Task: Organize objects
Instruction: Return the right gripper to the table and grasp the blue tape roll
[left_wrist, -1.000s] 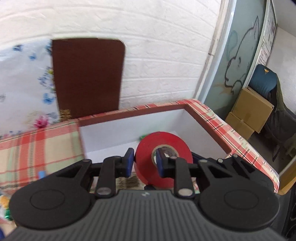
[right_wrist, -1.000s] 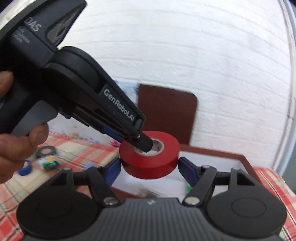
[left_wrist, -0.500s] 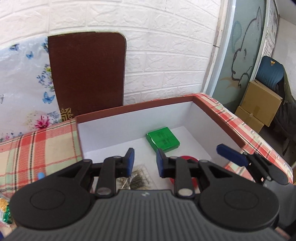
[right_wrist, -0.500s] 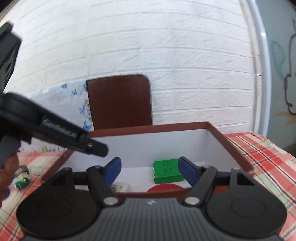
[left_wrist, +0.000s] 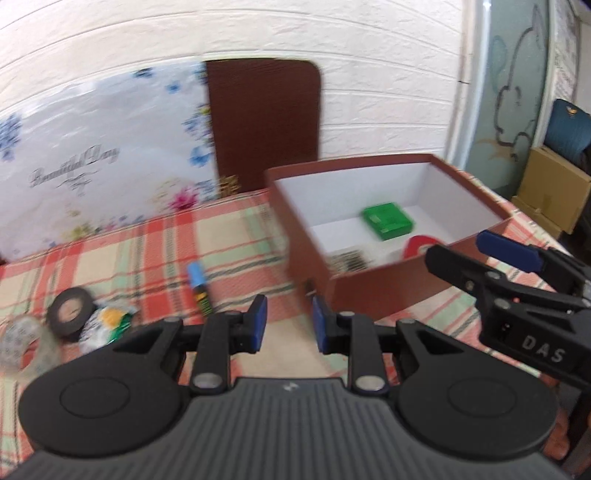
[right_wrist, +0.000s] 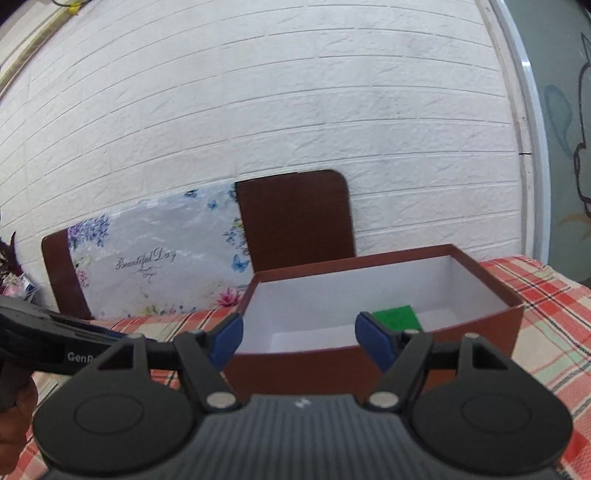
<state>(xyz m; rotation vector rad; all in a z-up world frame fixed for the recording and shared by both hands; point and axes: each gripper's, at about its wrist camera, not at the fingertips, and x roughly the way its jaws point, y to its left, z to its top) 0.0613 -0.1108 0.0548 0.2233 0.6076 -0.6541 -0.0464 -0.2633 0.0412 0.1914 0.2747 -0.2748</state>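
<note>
A table in a plaid cloth (left_wrist: 155, 243) is carrying a brown open box (left_wrist: 314, 254), a blue-capped marker (left_wrist: 198, 288), a black tape roll (left_wrist: 70, 314), a clear tape roll (left_wrist: 22, 347) and a small green-yellow packet (left_wrist: 110, 321).

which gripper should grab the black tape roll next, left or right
Left, probably. The left gripper is empty and faces the cloth where the black tape roll lies, down to its left. The right gripper faces the brown box, and its view shows no tape roll.
</note>
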